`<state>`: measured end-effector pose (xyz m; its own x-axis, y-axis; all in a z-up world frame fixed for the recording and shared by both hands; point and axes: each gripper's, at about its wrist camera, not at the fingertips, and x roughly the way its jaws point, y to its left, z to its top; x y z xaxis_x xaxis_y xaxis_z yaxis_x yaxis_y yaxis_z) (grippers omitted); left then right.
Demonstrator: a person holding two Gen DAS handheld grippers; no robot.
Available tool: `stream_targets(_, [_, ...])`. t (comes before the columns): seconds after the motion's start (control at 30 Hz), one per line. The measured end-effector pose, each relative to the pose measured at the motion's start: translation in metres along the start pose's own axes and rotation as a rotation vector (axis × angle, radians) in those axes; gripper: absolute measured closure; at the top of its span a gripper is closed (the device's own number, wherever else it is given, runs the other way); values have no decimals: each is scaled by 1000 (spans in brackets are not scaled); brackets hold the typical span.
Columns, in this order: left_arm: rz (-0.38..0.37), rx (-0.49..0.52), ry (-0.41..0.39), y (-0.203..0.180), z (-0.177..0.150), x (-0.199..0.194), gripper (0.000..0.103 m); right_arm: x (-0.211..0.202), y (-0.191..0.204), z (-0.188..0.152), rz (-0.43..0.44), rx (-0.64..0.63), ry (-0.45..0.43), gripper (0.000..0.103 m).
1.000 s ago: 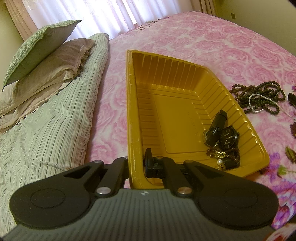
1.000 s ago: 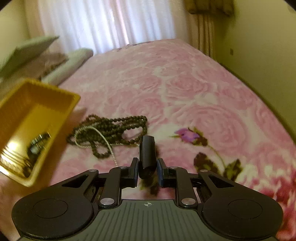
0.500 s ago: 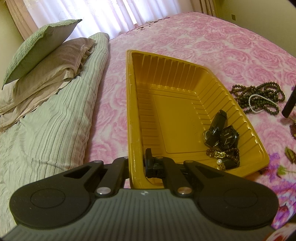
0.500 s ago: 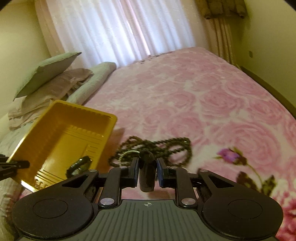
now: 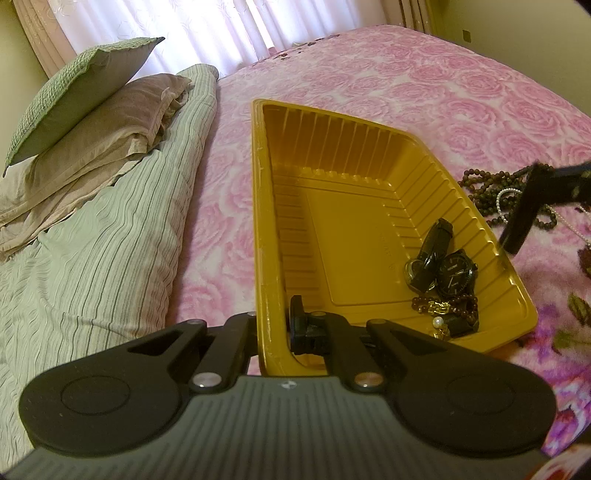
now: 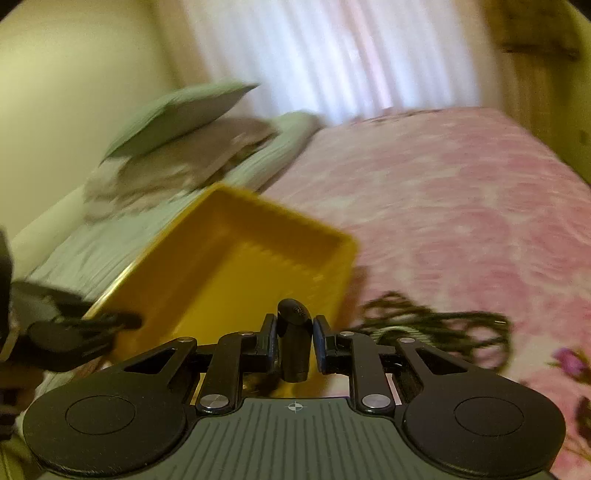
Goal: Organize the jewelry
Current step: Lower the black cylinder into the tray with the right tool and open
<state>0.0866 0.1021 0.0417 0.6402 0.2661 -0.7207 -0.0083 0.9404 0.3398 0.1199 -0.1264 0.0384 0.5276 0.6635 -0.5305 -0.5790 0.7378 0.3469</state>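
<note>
A yellow ribbed tray [image 5: 369, 147] lies tilted on the pink rose bedspread. My left gripper [image 5: 273, 322] is shut on its near-left wall. In the tray's near-right corner lie black watches [image 5: 454, 273] and a brown bead bracelet with gold charms [image 5: 447, 306]. My right gripper [image 6: 294, 332] is shut on a black oblong object [image 6: 293, 343], held upright just before the tray [image 6: 229, 258]. In the left wrist view that object [image 5: 521, 218] hangs beside the tray's right rim. A dark bead necklace with a pearl strand [image 5: 487, 192] lies on the bed to the right.
A striped green quilt [image 5: 92, 258] and stacked pillows [image 5: 85, 110] lie left of the tray. White curtains [image 5: 184, 29] hang behind the bed. A yellow wall [image 6: 554, 92] runs along the bed's right side. The right wrist view is motion-blurred.
My right gripper has carried the black object up and to the left, from beside the bead necklace to the tray's right side. The left gripper and the tray have not moved.
</note>
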Motion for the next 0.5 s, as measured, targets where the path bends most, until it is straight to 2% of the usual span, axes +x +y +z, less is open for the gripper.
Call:
stream_targets(0.23, [0,1,0,0,-1,0,100,32,31,-7,55,-103,99,82])
stream_targets(0.33, [-2,0,0,0,-1,0,100,38,36,-11,155,-106,94,81])
stream_targets(0.37, [-2,1,1,0,-2,0,100,36,34,-11,164,-97,79,77])
stream_targets(0.43, [-3,-1,1,-1,-2,0,100,30,27,-12,136,-69,40,47])
stream_targets(0.5, [-5,-2,0,-1,-3,1,100,23,17,-14,104,-51,22,46])
